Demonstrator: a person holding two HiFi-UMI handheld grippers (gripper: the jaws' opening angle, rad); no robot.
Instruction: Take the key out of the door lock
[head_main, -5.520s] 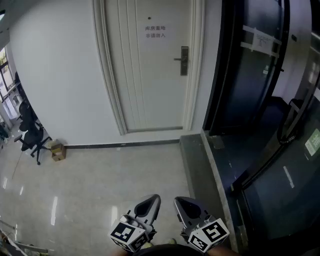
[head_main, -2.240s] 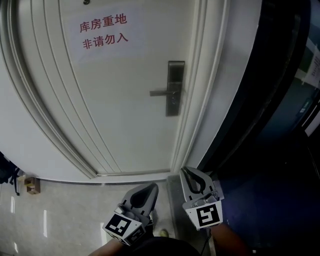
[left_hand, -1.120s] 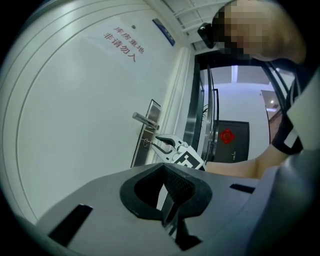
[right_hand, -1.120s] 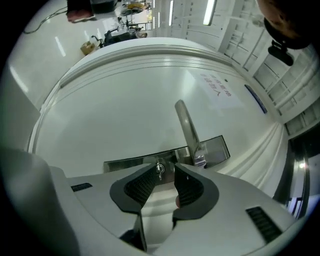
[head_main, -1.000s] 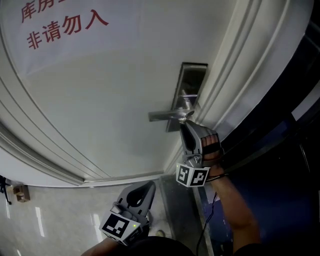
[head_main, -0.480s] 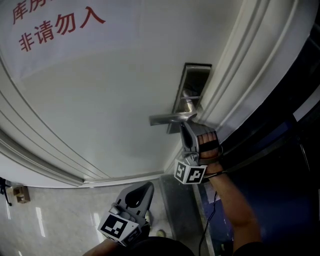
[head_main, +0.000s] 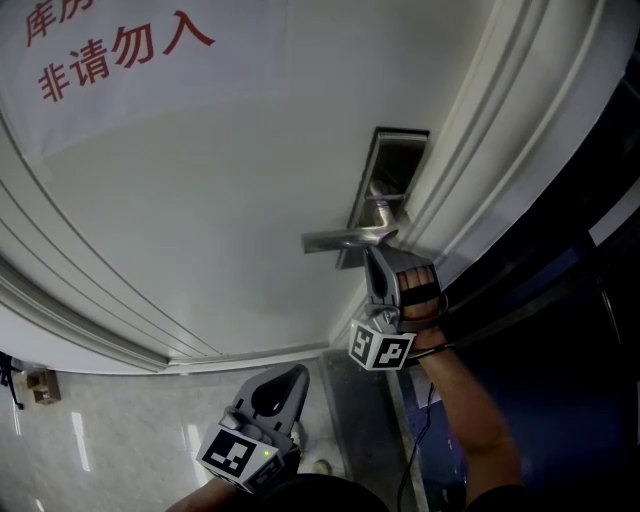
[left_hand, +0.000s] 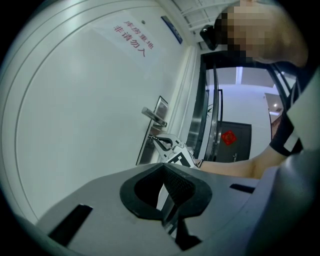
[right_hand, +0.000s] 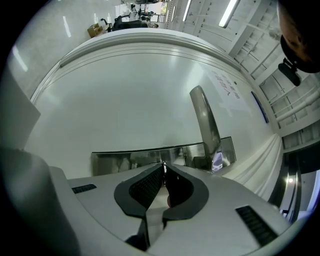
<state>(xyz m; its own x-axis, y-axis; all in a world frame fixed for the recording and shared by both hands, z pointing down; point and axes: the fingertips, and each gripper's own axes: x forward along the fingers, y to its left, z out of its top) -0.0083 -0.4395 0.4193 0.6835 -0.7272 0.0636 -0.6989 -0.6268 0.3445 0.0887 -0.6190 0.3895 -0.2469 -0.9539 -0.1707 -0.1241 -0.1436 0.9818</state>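
A steel lock plate (head_main: 386, 165) with a lever handle (head_main: 340, 238) sits on the white door (head_main: 200, 210). My right gripper (head_main: 376, 250) is raised to the plate just under the handle, its tips against the plate (right_hand: 125, 157). It is shut on the key (left_hand: 150, 137), a thin bit of metal that shows between the tips (right_hand: 164, 167) and reaches to the plate. The keyhole itself is hidden behind the jaws. My left gripper (head_main: 298, 372) hangs low near the floor, away from the door, shut with nothing in it (left_hand: 163, 167).
A paper sign with red print (head_main: 115, 45) is stuck on the door at upper left. The white door frame (head_main: 490, 130) runs right of the lock, with dark glass (head_main: 570, 300) beyond it. The tiled floor (head_main: 120, 440) lies below, with a small box (head_main: 38, 383) at far left.
The person walked up to the door and the right gripper rose to the lock plate under the handle. Over the last half second it has barely moved. The left gripper stayed low.
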